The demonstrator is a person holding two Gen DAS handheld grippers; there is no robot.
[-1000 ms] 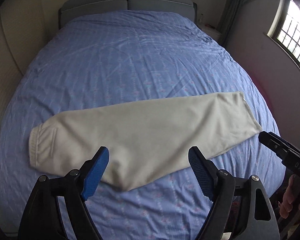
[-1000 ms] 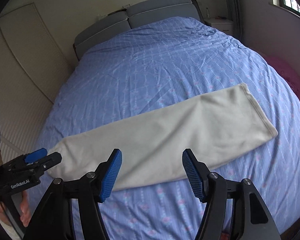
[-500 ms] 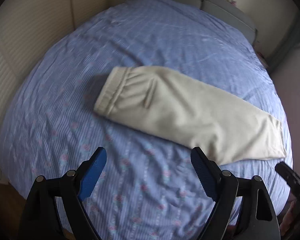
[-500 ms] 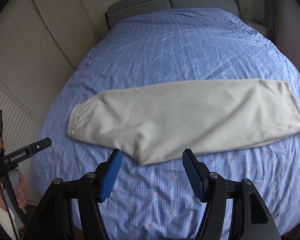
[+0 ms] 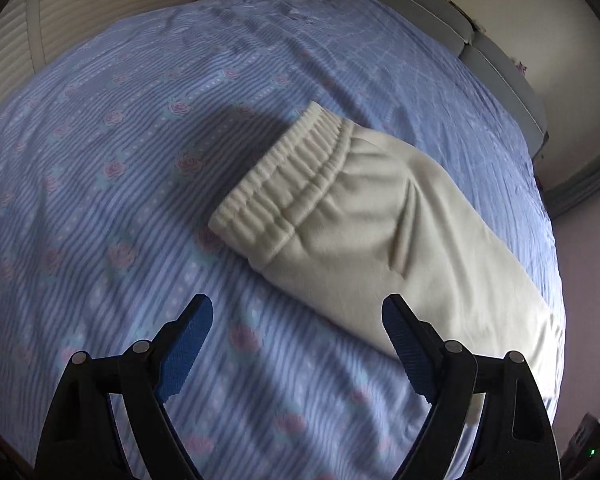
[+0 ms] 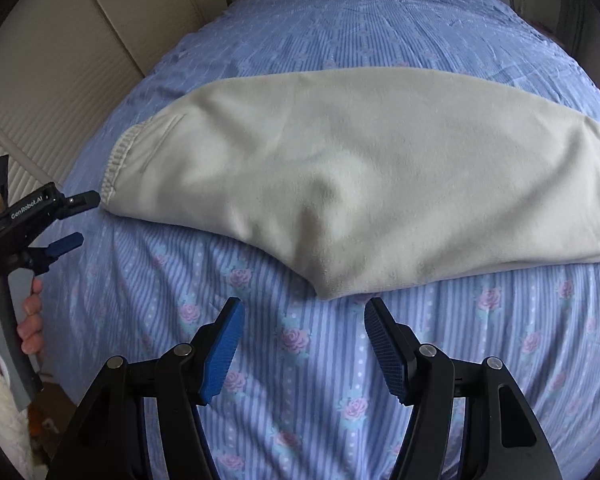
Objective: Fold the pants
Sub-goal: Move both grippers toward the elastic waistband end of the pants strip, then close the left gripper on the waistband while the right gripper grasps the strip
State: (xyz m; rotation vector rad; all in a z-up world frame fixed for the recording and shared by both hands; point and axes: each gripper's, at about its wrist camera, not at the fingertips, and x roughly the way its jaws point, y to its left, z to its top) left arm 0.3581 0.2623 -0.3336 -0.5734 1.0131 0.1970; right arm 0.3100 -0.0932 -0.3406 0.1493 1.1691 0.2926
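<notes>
**Approaching the pants for the next fold**

Positioning both grippers over the near edge of the bed (image 6: pixel 300 360), I have the pants (image 6: pixel 360 168) laid flat across it, already doubled leg on leg into one long strip. This placement keeps the fabric smooth and gives me a straight edge to work from.

Left gripper (image 5: pixel 298 344): released, nothing between the pads. Its jaws have just been opening wider. It points down at the sheet just short of the waistband (image 5: pixel 284 188), which is the thick elastic end and the likely pickup point. I judge the wide opening is meant to take that bulk.

Right gripper (image 6: pixel 304 340): released, jaws partly apart, empty. It hangs just short of the bulge at the crotch on the near edge, near the strip's middle.

The cuff end runs off to the right in the right wrist view. No fabric is lifted yet. The person's hand (image 6: pixel 30 320) holds the left gripper's handle at the bed's left side.
</notes>
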